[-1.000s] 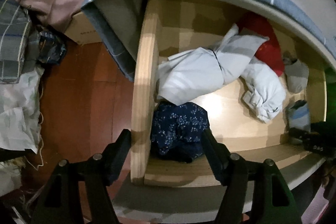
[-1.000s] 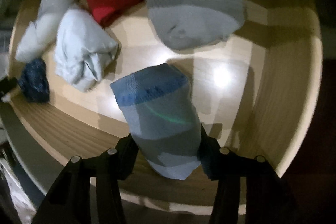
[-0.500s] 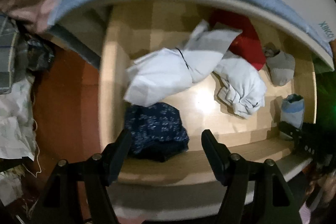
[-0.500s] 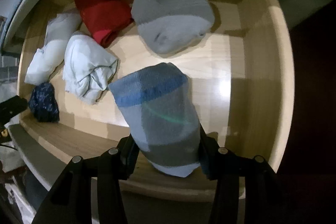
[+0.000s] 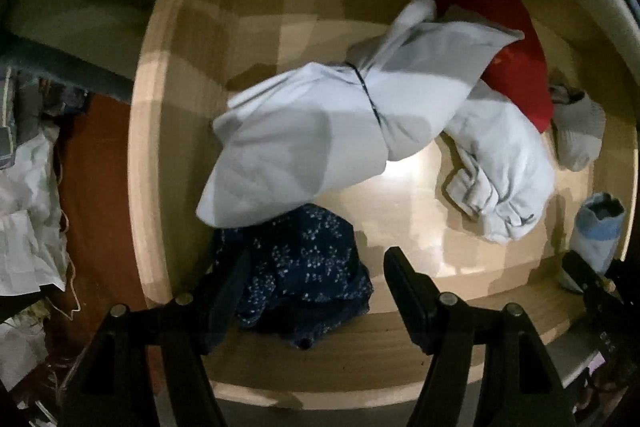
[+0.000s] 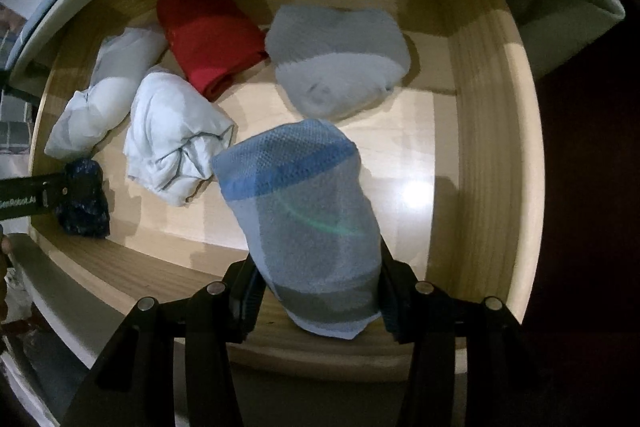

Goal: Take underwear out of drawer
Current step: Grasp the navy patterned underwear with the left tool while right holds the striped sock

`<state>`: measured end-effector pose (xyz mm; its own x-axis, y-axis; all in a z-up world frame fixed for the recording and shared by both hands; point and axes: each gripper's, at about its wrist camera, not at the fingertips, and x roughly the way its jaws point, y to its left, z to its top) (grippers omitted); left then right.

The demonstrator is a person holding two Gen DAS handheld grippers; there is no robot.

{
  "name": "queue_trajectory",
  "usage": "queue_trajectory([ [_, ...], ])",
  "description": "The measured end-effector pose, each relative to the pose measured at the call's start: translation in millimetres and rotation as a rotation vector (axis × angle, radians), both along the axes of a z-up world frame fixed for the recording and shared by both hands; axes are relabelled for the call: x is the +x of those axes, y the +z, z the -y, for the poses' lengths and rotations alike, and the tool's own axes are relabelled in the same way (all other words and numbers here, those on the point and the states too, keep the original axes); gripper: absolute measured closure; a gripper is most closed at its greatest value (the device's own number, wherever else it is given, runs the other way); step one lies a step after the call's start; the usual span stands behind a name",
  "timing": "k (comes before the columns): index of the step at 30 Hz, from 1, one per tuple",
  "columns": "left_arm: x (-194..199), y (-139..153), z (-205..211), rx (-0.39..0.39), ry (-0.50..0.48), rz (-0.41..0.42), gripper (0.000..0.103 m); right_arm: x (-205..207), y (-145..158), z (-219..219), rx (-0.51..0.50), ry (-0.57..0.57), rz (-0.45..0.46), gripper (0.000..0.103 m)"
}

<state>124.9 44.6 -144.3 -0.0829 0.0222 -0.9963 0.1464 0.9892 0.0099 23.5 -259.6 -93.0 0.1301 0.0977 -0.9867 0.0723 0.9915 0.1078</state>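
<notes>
Underwear [image 5: 296,267] between open left tongs [image 5: 316,291]

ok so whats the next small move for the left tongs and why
Probably ease the left tongs straight down and close on the navy floral garment. Their jaws are open and already straddle it at the front of the drawer, with nothing gripped. The right tongs are shut on the blue-banded sock, so they are busy.

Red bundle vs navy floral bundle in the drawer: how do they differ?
The red bundle is plain and neatly rolled; the navy floral bundle is patterned and crumpled. Red lies at the drawer's back, clear of both tools; navy sits at the front between the left tool's open fingers. Both are folded garments.
</notes>
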Motion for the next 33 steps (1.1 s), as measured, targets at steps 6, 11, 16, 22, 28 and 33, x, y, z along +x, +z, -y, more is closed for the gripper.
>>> queue_trajectory([
  [6, 7.5, -9.4, 14.7, 0.038, 0.002, -0.013, 0.031, 5.3, -2.3, -9.0, 0.004, 0.001, -0.015, 0.057],
  [11, 0.9, -12.0, 37.5, 0.029, -0.089, -0.027, 0.029, 17.8, -9.3, -8.8, 0.014, 0.001, -0.027, 0.057],
  [16, 13.5, -12.2, 29.9, 0.005, -0.054, -0.029, 0.029, 19.9, -19.8, -7.0, 0.028, -0.008, -0.033, 0.057],
  [22, 11.5, -21.6, 47.2, 0.077, -0.075, -0.037, 0.03, 21.9, -24.2, -7.6, 0.021, -0.002, -0.04, 0.056],
  [28, 11.4, -31.0, 56.5, 0.137, -0.106, -0.018, 0.038, 22.3, -26.6, -7.2, 0.02, -0.008, -0.039, 0.056],
  [33, 3.2, -31.1, 69.3, 0.166, -0.155, 0.022, 0.06, 22.5, -27.8, -7.2, 0.022, -0.009, -0.041, 0.056],
])
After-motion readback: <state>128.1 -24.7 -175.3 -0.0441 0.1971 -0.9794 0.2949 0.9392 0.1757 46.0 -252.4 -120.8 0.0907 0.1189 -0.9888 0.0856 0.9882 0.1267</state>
